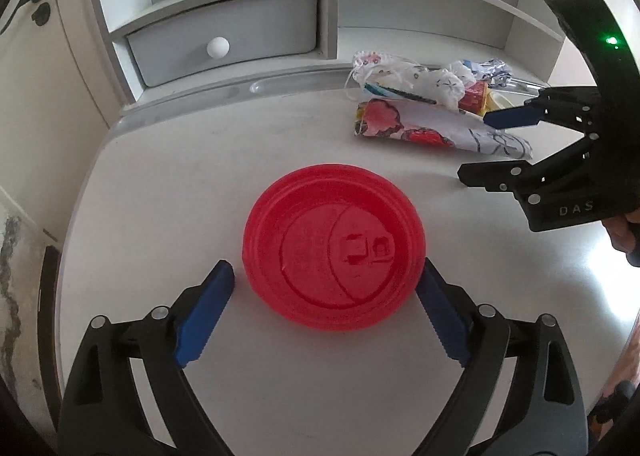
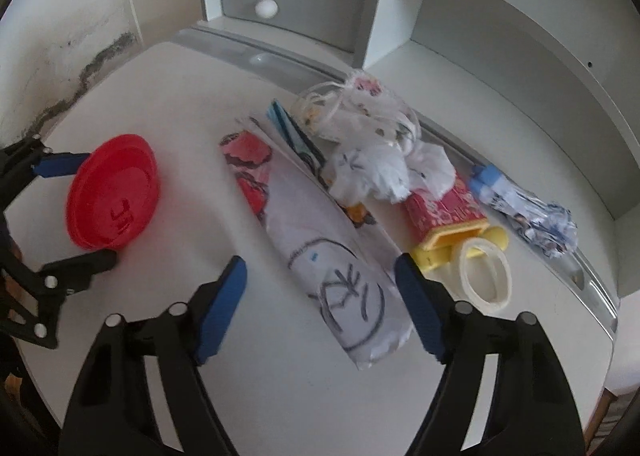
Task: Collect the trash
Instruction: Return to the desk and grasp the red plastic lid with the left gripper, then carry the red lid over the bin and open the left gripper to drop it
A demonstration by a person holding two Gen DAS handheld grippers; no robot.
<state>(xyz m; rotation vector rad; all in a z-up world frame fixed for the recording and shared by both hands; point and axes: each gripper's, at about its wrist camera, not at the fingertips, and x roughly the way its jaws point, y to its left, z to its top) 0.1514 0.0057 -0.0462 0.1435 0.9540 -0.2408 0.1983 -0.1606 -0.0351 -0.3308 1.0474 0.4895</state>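
The left gripper [image 1: 326, 276] is spread wide on either side of a red plastic lid [image 1: 334, 246] that lies flat on the white desk [image 1: 160, 183]; its right blue pad [image 1: 438, 316] sits right at the lid's edge, while the left pad stands just clear of it. The right gripper [image 2: 320, 272] is also spread, hovering over a rolled sheet of paper with red flower print and black drawing [image 2: 320, 223], which runs between its two fingers without being pinched. Farther right on the desk lies the rest of the trash in a loose pile: a crumpled white tissue [image 2: 388, 171], a clear plastic bag [image 2: 352, 111], a red and yellow carton [image 2: 448, 215], a roll of clear tape [image 2: 486, 276] and a crushed blue and white wrapper [image 2: 532, 215]. At the far side stands a grey drawer with a white knob [image 2: 266, 7].
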